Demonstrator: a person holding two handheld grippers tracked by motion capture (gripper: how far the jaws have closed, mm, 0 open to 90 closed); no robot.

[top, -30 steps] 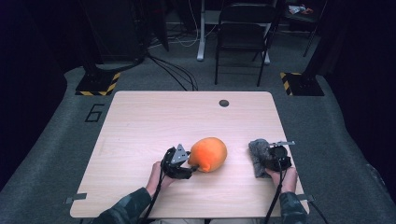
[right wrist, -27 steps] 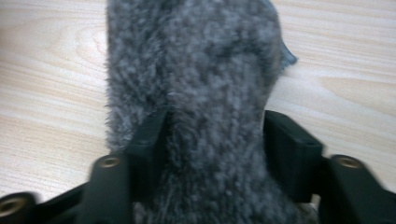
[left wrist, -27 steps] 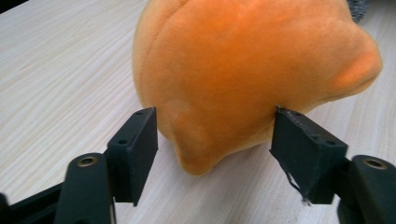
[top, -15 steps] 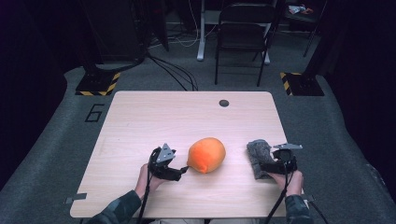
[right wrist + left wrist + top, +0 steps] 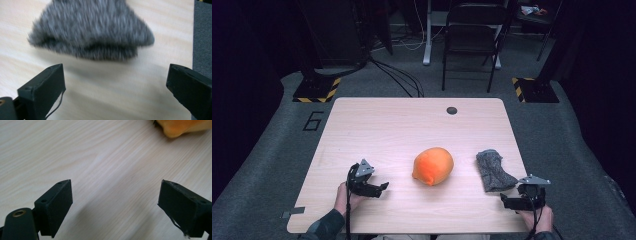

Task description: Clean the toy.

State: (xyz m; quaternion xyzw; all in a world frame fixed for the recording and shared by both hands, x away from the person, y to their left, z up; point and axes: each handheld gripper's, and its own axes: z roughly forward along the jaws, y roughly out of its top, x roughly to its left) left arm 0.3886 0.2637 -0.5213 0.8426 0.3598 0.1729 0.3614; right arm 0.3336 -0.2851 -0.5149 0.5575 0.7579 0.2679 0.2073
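An orange, rounded soft thing (image 5: 433, 166) lies in the middle of the light wooden table (image 5: 402, 130); its edge shows at the top right of the left gripper view (image 5: 182, 126). My left gripper (image 5: 381, 189) sits to its left, apart from it. Its jaws (image 5: 115, 195) have just been opening and stand open over bare wood. A grey fuzzy folded cloth (image 5: 494, 170) (image 5: 92, 30) lies to the right of the orange thing. My right gripper (image 5: 506, 201) is just in front of it near the table's front edge. Its jaws (image 5: 115, 77) have just been opening and stand wide, with nothing between them.
A small dark round hole (image 5: 452, 110) sits near the table's far edge. Beyond the table stand a black chair (image 5: 472, 35), stand bases with yellow-black tape (image 5: 317, 90) and floor cables. The table's right edge is close to my right gripper.
Both grippers have drawn back toward the near edge. The left has left the orange thing and the right has left the grey cloth. Both pairs of jaws stand wider.
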